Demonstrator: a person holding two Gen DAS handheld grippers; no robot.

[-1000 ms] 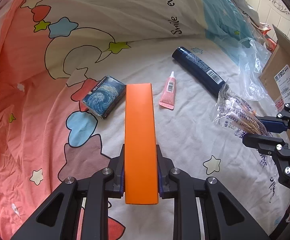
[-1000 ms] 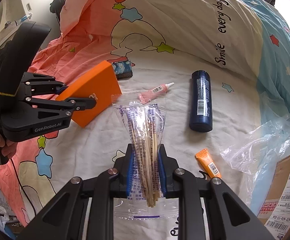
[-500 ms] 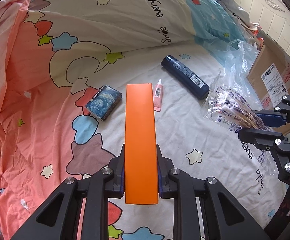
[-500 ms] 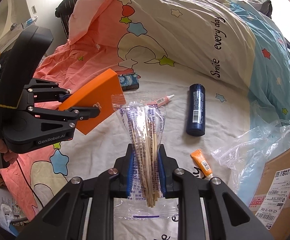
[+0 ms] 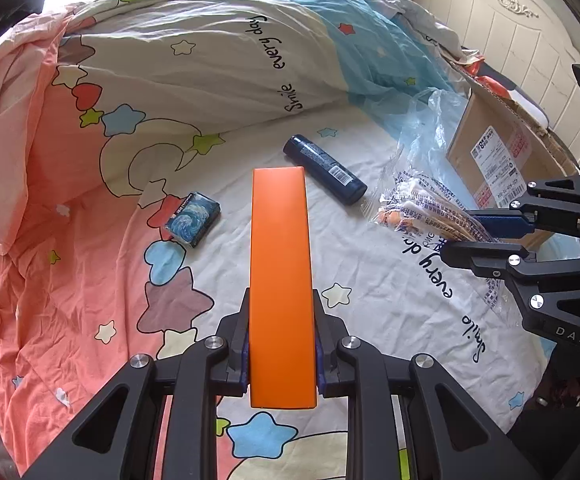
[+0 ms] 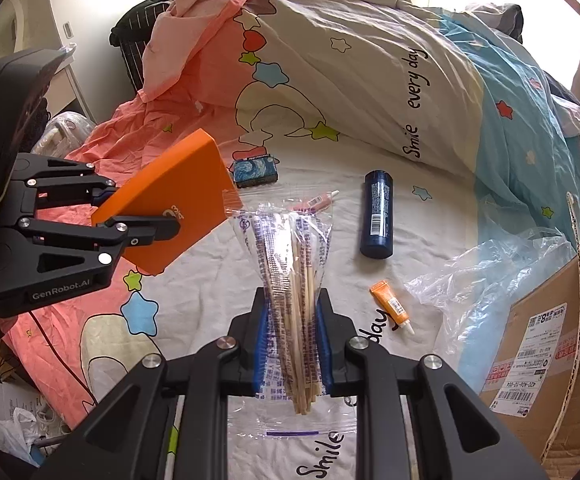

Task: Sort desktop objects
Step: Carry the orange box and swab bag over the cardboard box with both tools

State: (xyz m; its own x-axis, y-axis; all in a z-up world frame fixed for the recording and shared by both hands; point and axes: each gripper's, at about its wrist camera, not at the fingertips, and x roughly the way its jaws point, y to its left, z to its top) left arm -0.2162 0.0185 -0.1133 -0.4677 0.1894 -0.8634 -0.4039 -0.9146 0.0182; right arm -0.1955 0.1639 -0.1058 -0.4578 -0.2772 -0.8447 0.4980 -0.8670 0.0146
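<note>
Now: flat orange box [image 5: 281, 280] clamped; crinkly clear bag of sticks [image 6: 293, 280] pinched.

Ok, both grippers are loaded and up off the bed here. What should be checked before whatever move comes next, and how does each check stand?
1. Left gripper clamped on orange box: ok, pads on both narrow sides.
2. Right gripper clamped on bag of wooden sticks: ok.
3. Both loads clear of the bedsheet: ok.
4. The two grippers apart from each other: ok, gap shows in both views.
5. Cardboard box open to receive things: cannot tell, only its side and flap show.
6. Items left on the bed: not ok; dark blue bottle, orange tube, pink tube, blue swirl-print pack remain.
</note>
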